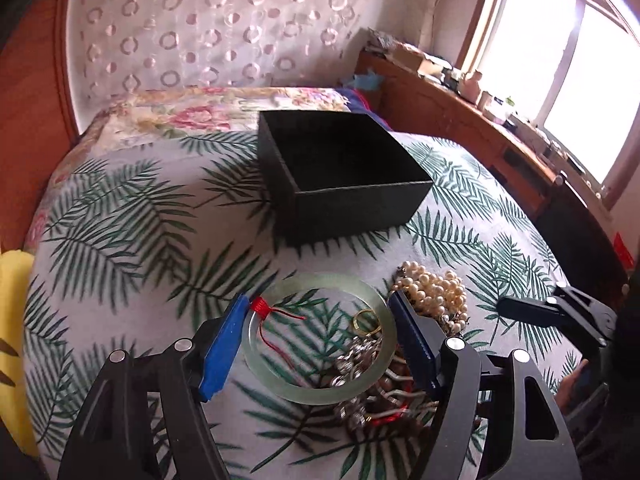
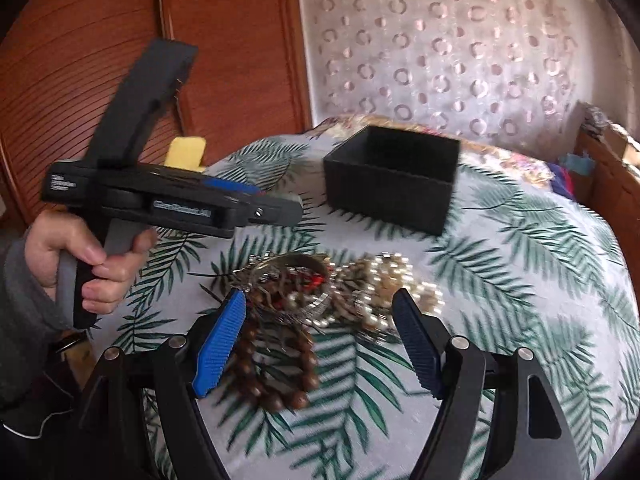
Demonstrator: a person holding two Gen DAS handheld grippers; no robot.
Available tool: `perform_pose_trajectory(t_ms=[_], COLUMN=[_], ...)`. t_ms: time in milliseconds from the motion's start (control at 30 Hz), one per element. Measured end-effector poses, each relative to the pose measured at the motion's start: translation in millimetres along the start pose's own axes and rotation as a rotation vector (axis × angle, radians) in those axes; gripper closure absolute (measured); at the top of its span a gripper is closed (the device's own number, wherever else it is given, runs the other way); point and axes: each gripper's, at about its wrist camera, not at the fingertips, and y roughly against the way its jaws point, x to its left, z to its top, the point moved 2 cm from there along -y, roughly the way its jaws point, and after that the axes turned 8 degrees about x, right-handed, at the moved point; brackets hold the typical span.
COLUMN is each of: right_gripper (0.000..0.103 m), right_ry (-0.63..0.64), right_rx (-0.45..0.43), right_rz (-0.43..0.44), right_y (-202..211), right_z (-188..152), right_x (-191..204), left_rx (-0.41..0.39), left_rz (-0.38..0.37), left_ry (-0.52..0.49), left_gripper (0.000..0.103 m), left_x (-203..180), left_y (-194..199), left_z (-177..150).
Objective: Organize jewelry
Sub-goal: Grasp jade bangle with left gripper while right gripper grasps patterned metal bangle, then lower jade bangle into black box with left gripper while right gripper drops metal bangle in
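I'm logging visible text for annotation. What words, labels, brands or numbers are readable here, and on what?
No text is legible.
Left gripper: pale print on the rear of its body and a label strip on its side, both too blurred to read.
Black box: no marking visible.
Red tag at the right edge: unreadable.

Right wrist view is motion-blurred: jewelry pile [image 2: 340, 292] pieces cannot be separated. Left wrist view: the green bangle [image 1: 320, 336] covers part of the tangle; box [image 1: 344, 176] floor too dark to read.

box [image 1: 344, 176] top open, path clear | jewelry pile [image 2: 320, 292] crowds near side
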Motion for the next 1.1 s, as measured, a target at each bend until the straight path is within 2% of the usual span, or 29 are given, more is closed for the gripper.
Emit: perform_pose_trajectory(t_ms=[367,567,633,800,1100], right_gripper=[0.025,0.026,0.043,0.043,0.043], right_ry=[0.073,0.102,0.107,0.135,0.133], right_rx=[0.124,0.164,0.166,0.146,0.052], right_rz=[0.075,0.051,0.052,0.054,0.035], right_y=[-35.8,-51.9,-53.8,-50.0,-6.1], right_z=[23.8,27.3,27.2,28.0,43.2], right_x=[13.8,16.7,16.4,15.6,-12.8], left_rx=[-0.039,-0.042,-0.044,-0.052,-0.093], left_rz=[0.004,0.005,0.007,0.010,0.004], left_ry=[0.022,0.029,0.027,0.025,-0.006], left_gripper=[0.034,0.034,0.034,0.034,0.034], left_x=[15.4,16.4,16.5,15.0,2.0], left_y=[15.8,17.8,18.8,22.4,32.3], left_z=[-14.0,-15.2,-14.1,-11.9,6.4])
